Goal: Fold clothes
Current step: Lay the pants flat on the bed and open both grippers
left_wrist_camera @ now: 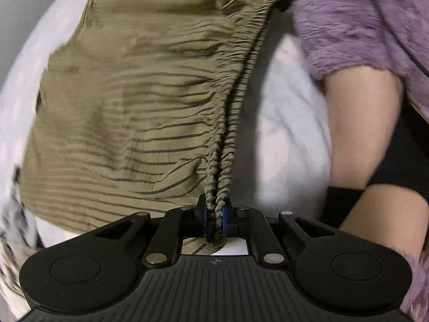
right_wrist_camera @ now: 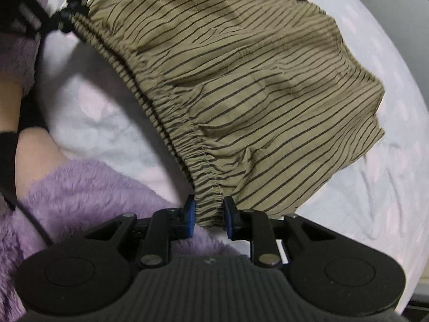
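While the olive striped shorts (left_wrist_camera: 120,107) hang stretched between the two tools, their gathered elastic waistband (left_wrist_camera: 236,102) is the taut long axis, running in the left wrist view from the near jaws up and to the right toward the far tool. The body of the garment spreads out to the left of that line over a pale bed sheet (left_wrist_camera: 289,134), though motion blur softens its far edge. The cloth is thin and woven, khaki with narrow dark stripes that run roughly square to the waistband, and the band itself is puckered into tight ruffles. The left gripper (left_wrist_camera: 215,216) has its blue-padded jaws pinched nearly together on the bunched waistband end. To the right, a fluffy lilac sleeve (left_wrist_camera: 348,35) covers part of a bare forearm.

In the right wrist view, the left gripper shows again at the top left corner, at the waistband's far end. From there the band curves down and right to the right gripper (right_wrist_camera: 208,216), whose jaws stand narrowly apart with the flat band end held between the blue pads (right_wrist_camera: 189,214). The shorts (right_wrist_camera: 254,80) billow to the right of the band, leg hems pointing away toward the right edge, over the sheet (right_wrist_camera: 388,187) with its faint pale blotches. Plush purple fabric (right_wrist_camera: 80,187) fills the lower left.
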The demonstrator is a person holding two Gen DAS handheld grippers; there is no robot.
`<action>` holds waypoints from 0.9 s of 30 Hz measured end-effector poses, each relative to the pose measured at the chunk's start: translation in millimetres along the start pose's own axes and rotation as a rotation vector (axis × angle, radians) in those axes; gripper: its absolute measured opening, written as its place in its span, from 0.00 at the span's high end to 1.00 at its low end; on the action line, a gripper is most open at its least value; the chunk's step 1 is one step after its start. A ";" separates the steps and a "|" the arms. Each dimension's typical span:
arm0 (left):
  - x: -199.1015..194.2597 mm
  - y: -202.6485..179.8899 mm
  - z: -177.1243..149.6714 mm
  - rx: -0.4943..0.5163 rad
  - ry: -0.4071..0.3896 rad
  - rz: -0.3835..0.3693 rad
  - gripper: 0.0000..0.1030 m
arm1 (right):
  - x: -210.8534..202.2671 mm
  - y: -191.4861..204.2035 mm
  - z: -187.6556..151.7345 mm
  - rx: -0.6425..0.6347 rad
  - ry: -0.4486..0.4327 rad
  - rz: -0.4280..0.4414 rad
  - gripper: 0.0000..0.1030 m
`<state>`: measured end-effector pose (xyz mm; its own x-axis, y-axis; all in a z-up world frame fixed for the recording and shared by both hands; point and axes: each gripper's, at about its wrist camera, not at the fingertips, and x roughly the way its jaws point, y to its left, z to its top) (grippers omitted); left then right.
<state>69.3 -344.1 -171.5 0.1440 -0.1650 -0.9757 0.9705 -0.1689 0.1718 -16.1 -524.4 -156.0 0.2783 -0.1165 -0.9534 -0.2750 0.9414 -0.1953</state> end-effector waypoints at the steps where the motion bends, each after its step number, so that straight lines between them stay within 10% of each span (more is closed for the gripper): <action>1: 3.5 1.8 0.7 -0.020 0.011 -0.011 0.91 | 2.0 -2.7 1.1 0.018 0.004 0.013 0.75; 9: -20.4 40.0 -18.4 -0.293 -0.095 -0.073 0.54 | -15.2 -22.9 -9.0 0.162 -0.043 0.049 0.62; 19: -62.5 95.3 -50.5 -0.724 -0.298 -0.103 0.53 | -39.2 -76.7 -58.0 0.764 -0.292 0.143 0.46; 27: -54.5 103.9 -58.9 -1.082 -0.347 -0.163 0.55 | 19.1 -92.8 -54.5 1.009 -0.073 0.195 0.46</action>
<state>173.6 -295.4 -108.4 0.1034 -0.5055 -0.8566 0.6546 0.6830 -0.3241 -35.4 -631.3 -168.6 0.3766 0.0546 -0.9248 0.5702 0.7731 0.2779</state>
